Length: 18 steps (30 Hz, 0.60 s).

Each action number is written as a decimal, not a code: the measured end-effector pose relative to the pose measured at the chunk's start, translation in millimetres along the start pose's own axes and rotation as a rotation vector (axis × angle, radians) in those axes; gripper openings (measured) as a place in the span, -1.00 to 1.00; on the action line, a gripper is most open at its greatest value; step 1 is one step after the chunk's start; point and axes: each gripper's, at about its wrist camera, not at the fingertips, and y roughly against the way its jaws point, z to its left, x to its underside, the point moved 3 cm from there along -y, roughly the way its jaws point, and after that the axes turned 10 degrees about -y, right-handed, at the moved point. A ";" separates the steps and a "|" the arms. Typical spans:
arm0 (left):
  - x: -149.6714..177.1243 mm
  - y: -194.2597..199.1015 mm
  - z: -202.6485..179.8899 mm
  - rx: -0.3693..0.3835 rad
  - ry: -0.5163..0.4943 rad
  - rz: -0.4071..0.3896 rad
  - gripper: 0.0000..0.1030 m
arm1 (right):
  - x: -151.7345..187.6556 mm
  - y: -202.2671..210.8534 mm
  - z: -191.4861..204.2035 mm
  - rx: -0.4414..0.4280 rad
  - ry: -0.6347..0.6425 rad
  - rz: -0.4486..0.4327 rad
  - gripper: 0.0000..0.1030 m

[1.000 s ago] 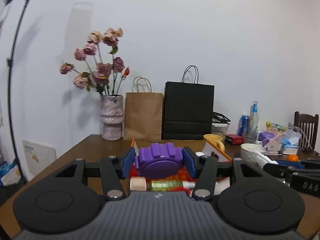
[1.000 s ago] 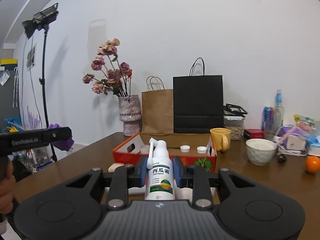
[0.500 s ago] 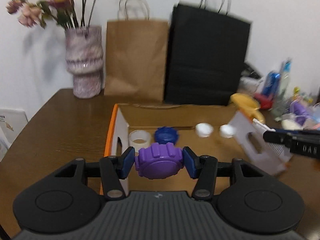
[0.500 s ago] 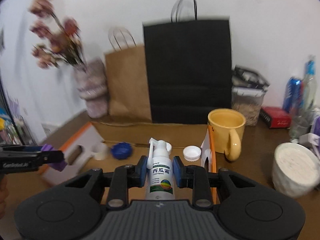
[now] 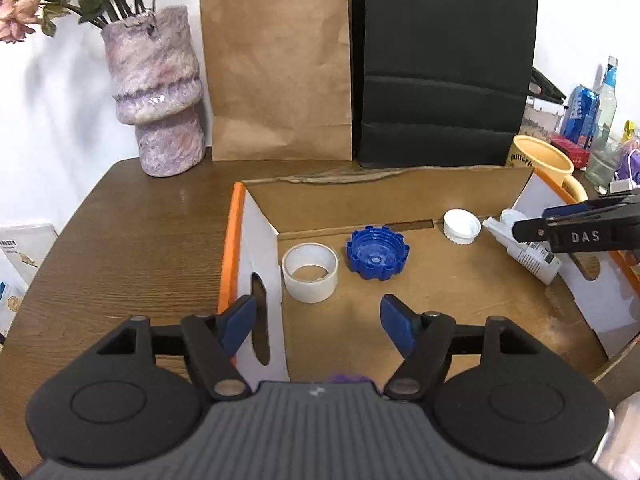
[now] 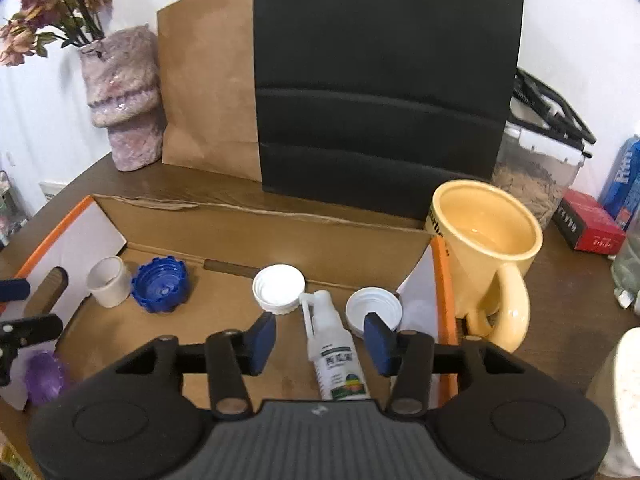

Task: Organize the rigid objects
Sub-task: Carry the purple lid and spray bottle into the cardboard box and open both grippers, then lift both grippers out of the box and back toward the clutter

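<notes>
The box (image 5: 400,196) is a low open cardboard tray w/ orange-edged white end flaps, sitting on the brown table (image 5: 120,240) in front of a brown paper bag (image 5: 276,68) and a black bag (image 5: 444,64). Inside, along the far side: a white tape roll (image 5: 310,267), a ridged blue cap (image 5: 377,252) upside down just beside it, and two white caps (image 6: 279,288), threads up.

The spray bottle (image 6: 336,354), white w/ a green label and nozzle pointing to the far wall, lies on the box floor between those white caps. The right gripper (image 6: 320,338) has just been opening; its blue pads stand clear on either side of the bottle, not touching it.

The purple cap (image 6: 44,376), ridged, lies at the box's near left corner; in the left wrist view only a sliver shows below the gripper body. The left gripper (image 5: 320,318) has also just been opening, jaws apart w/ nothing between them.

A yellow mug (image 6: 486,248) stands just outside the right flap.
</notes>
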 end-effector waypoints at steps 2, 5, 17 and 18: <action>-3.2 10.9 2.5 -0.009 0.004 -0.010 0.40 | -2.4 16.0 -2.1 0.001 -0.003 -0.013 -0.07; -8.7 36.7 6.4 -0.016 0.016 -0.033 0.46 | -3.7 47.0 -2.3 -0.002 -0.003 -0.039 -0.07; 55.8 197.9 -22.4 -0.038 0.037 -0.266 0.62 | 85.2 226.9 17.9 -0.074 0.096 -0.280 0.21; 66.9 214.1 -28.6 -0.022 0.035 -0.295 0.63 | 98.7 240.2 19.3 -0.070 0.101 -0.306 0.27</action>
